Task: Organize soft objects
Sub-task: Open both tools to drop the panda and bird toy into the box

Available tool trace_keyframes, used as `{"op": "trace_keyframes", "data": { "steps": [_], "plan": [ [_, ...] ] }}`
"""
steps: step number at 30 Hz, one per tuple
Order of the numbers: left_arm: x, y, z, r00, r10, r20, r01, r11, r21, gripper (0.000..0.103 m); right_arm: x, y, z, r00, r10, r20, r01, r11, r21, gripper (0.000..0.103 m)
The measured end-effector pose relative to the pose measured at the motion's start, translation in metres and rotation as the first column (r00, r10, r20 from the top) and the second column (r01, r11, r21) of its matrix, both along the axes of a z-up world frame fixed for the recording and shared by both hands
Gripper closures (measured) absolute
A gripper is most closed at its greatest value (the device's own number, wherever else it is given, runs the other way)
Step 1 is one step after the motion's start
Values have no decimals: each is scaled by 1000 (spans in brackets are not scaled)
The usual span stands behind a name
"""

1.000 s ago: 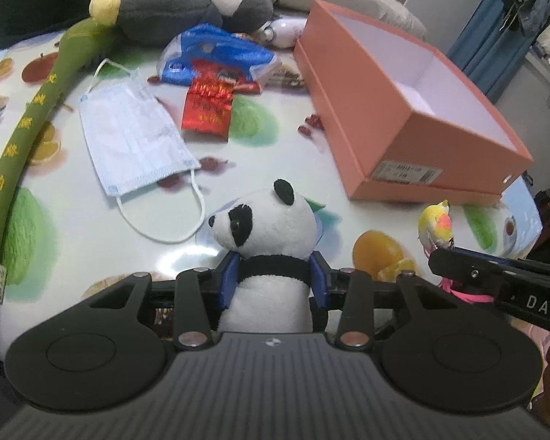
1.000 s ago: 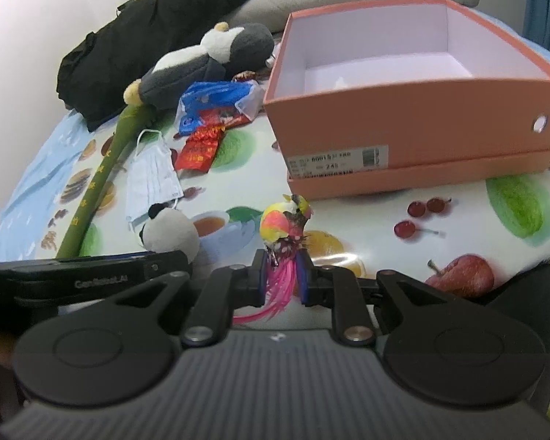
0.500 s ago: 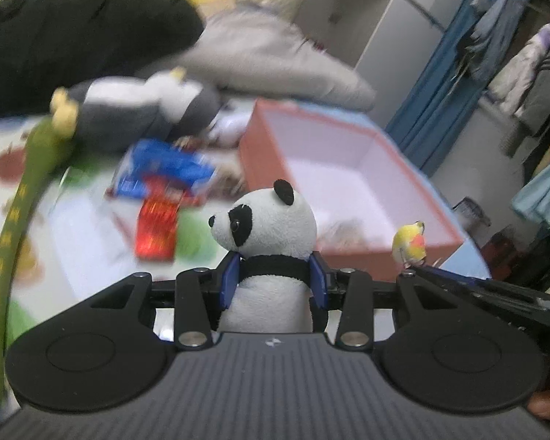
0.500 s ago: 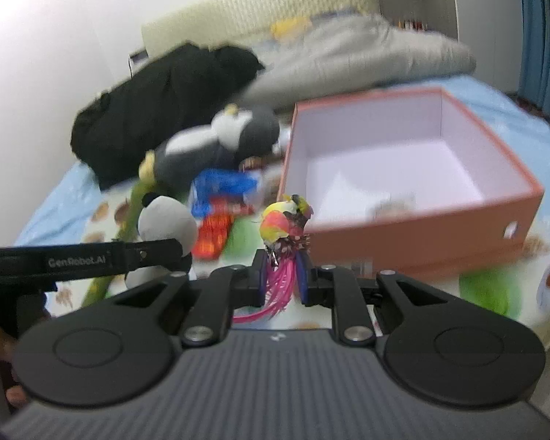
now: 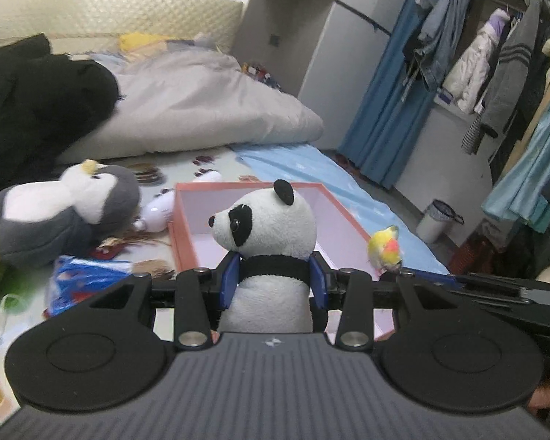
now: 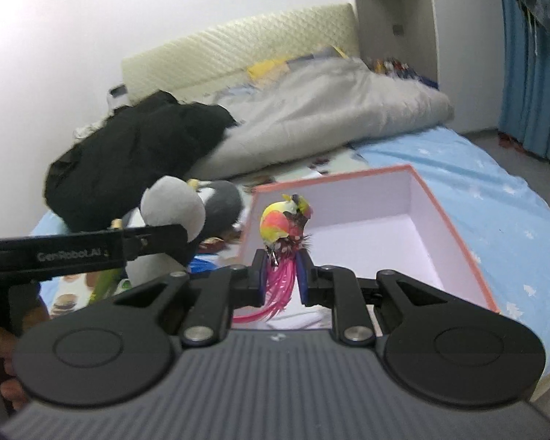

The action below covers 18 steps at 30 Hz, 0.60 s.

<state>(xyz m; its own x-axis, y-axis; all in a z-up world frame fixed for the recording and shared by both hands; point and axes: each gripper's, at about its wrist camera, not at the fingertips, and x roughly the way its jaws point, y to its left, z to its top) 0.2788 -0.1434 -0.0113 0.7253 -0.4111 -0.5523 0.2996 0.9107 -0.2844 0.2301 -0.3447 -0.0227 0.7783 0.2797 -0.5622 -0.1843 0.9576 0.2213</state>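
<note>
1. Plush white and black, the panda [image 5: 271, 234] sits upright in my left gripper [image 5: 273, 280], whose blue pads [image 5: 228, 278] pinch it at the black band under its head; it faces left, one black ear up, one dark eye patch showing.
2. My right gripper [image 6: 280, 275] has its fingers pressed onto a small bird [image 6: 284, 225]: yellow and orange head, dark ruff, pink feathers trailing down between the pads.
3. I see both toys lifted in front of the box [image 6: 454, 242], an open salmon-pink carton with a pale lilac inside. In the left view the panda's head covers part of the box's inside, and the bird [image 5: 384, 247] shows at the box's right wall.
4. Left of the box lies a grey and white penguin [image 5: 55, 216] on its side, yellow beak up.
5. Near the box's left front corner sits a crumpled blue bag [image 5: 86, 278].
6. Behind the box I see a grey quilt [image 5: 201, 110] and a black garment [image 5: 33, 110] heaped on the bed.
</note>
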Motion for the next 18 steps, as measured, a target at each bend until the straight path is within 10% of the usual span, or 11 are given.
{"op": "trace_keyframes", "data": {
  "steps": [18],
  "plan": [
    [107, -59, -60, 959, -113, -260, 126, 991, 36, 56, 76, -42, -67, 952, -82, -293, 88, 996, 8, 79]
  ]
}}
